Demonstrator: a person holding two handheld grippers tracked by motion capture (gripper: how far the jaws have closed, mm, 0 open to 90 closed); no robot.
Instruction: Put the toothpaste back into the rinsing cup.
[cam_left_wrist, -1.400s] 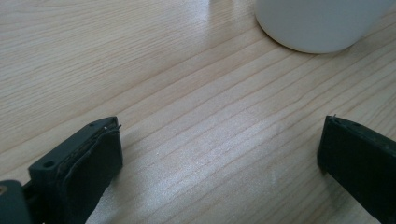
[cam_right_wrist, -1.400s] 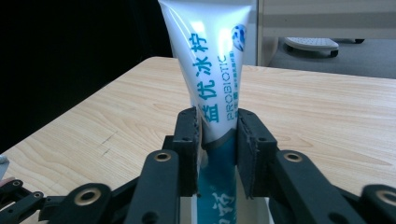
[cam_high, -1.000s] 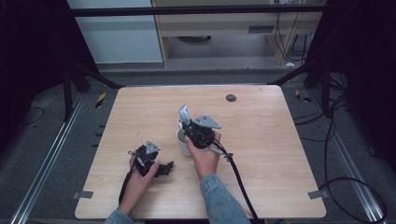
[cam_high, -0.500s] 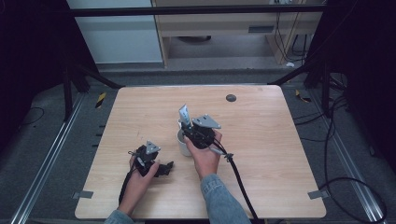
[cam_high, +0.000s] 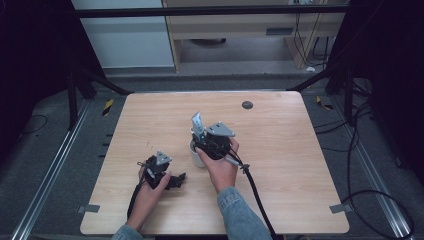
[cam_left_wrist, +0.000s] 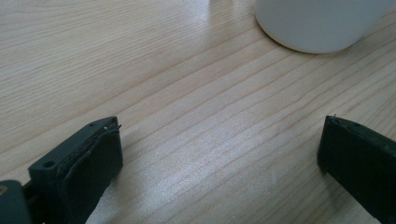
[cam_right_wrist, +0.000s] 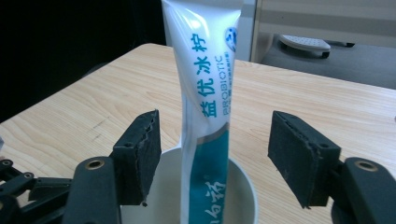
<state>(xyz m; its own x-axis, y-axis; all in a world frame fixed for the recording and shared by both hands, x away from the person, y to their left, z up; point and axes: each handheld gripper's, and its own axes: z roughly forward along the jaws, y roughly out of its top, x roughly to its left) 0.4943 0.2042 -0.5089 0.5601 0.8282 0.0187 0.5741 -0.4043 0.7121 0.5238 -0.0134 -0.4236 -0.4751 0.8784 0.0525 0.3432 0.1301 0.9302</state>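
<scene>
A white and teal toothpaste tube (cam_right_wrist: 205, 93) stands upright in a white cup (cam_right_wrist: 243, 191) near the middle of the wooden table (cam_high: 280, 150). My right gripper (cam_right_wrist: 215, 121) is over the cup with one jaw on each side of the tube. Its jaws have just been opening, and neither pad touches the tube. From the high view, the tube (cam_high: 197, 124) rises out of the cup (cam_high: 195, 155) beside the right gripper (cam_high: 202, 142). My left gripper (cam_high: 175, 179) rests low on the table left of the cup. It is open, with bare wood between its jaws (cam_left_wrist: 222, 128) and the cup (cam_left_wrist: 317, 23) ahead.
A small dark round spot (cam_high: 247, 105) marks the far part of the table. The right gripper's cable (cam_high: 255, 185) trails back over the table's near edge. Dark frame posts and a cabinet stand beyond the far edge.
</scene>
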